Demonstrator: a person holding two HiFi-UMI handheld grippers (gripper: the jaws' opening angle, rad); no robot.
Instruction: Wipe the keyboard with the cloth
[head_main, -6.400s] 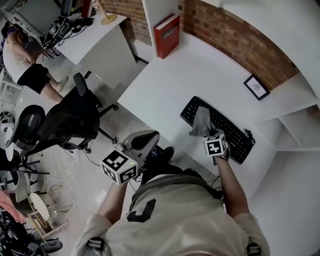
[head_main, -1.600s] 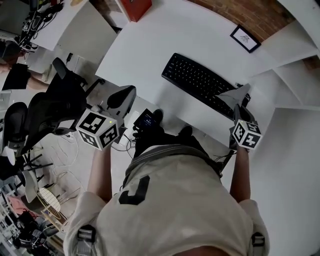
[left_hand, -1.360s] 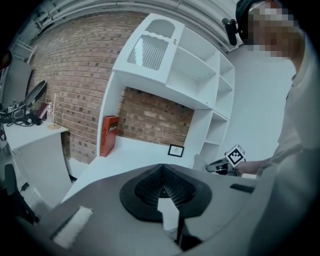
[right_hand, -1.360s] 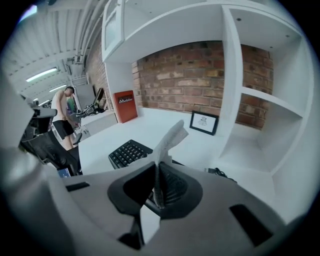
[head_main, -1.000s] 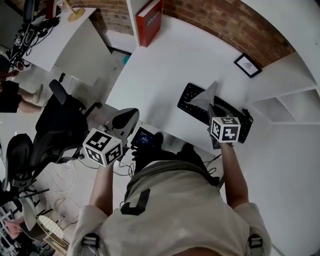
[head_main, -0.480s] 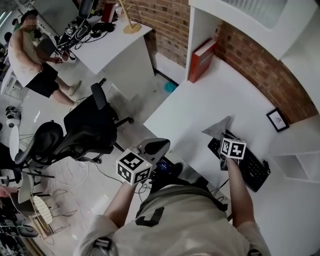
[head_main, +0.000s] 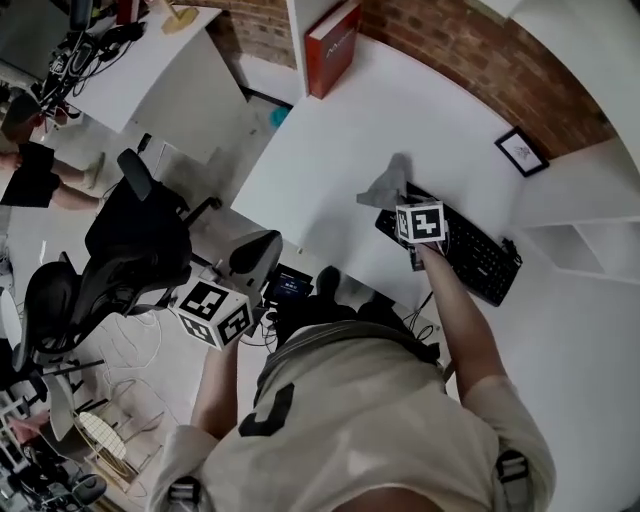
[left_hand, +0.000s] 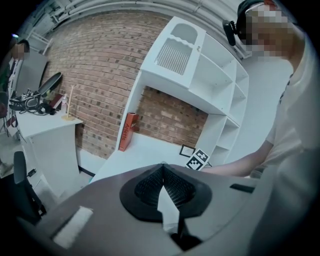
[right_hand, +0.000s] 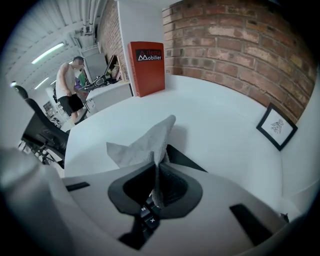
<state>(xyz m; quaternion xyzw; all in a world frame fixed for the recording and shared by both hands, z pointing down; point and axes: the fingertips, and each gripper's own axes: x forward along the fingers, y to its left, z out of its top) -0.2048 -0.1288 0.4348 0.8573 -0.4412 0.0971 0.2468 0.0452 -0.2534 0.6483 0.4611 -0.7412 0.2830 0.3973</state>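
The black keyboard (head_main: 470, 252) lies aslant near the white desk's front edge (head_main: 300, 215). My right gripper (head_main: 402, 207) hangs over its left end, shut on the grey cloth (head_main: 388, 183), which sticks out crumpled past the jaws onto the desk. In the right gripper view the cloth (right_hand: 144, 142) is pinched at the right gripper (right_hand: 156, 169)'s tips, with keyboard keys (right_hand: 145, 216) just beneath. My left gripper (head_main: 262, 250) is held off the desk's front edge, away from the keyboard. In the left gripper view the left gripper (left_hand: 161, 168) is shut with nothing in it.
A red book (head_main: 333, 47) stands against the brick wall, and a small framed picture (head_main: 521, 151) leans behind the keyboard. White shelves (head_main: 585, 245) rise at the desk's right. Black office chairs (head_main: 130, 250) and a second desk (head_main: 130, 75) are at the left; a person (right_hand: 70, 95) stands there.
My right gripper has carried the cloth from the keyboard's right end to its left end and sunk closer to the keys. The left gripper has stayed by the desk's front edge.
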